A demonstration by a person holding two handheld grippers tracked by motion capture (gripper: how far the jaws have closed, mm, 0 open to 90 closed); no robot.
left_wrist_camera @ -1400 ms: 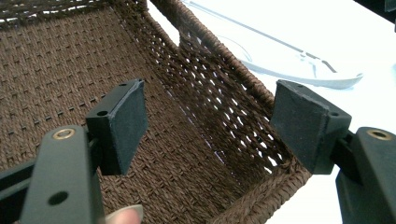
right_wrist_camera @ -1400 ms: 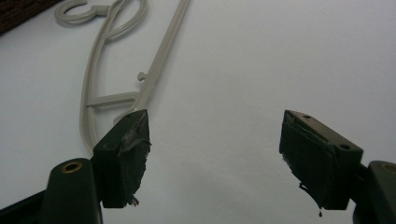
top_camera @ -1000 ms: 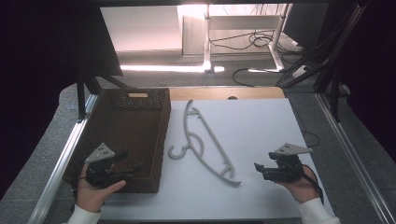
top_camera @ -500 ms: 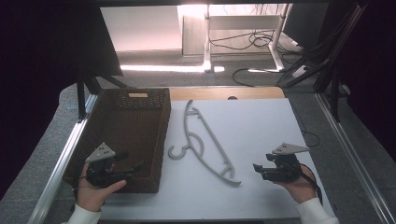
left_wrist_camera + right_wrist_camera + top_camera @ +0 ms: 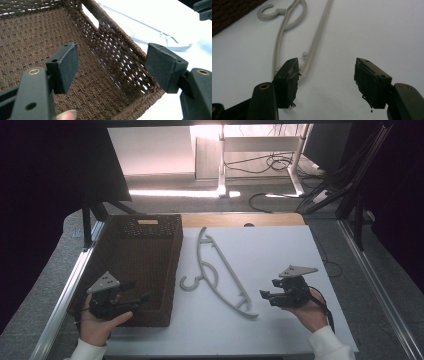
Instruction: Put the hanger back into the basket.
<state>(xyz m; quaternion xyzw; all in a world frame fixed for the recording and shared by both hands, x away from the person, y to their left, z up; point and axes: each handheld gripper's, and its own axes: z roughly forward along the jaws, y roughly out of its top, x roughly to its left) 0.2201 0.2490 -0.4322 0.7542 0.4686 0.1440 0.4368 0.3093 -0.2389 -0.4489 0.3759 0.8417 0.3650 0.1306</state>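
A grey plastic clothes hanger [image 5: 220, 272] lies flat on the white table [image 5: 280, 255], its hook toward the basket. A dark brown woven basket [image 5: 135, 240] stands at the left, with nothing in it. My left gripper [image 5: 142, 297] hovers over the basket's near right corner, open, its pads [image 5: 67, 65] apart above the woven floor [image 5: 32, 42]. My right gripper [image 5: 263, 295] is open just right of the hanger's near end. In the right gripper view the hanger [image 5: 312, 50] lies just beyond the jaws, whose pads [image 5: 367, 80] hold nothing.
Metal rails [image 5: 67, 290] run along both table sides. A wooden strip [image 5: 240, 219] edges the far side. Beyond it are a desk leg and cables [image 5: 270, 165] on the floor. White tabletop stretches right of the hanger.
The right gripper has crept slightly left toward the hanger's near end. The left gripper, the hanger and the basket stay put.
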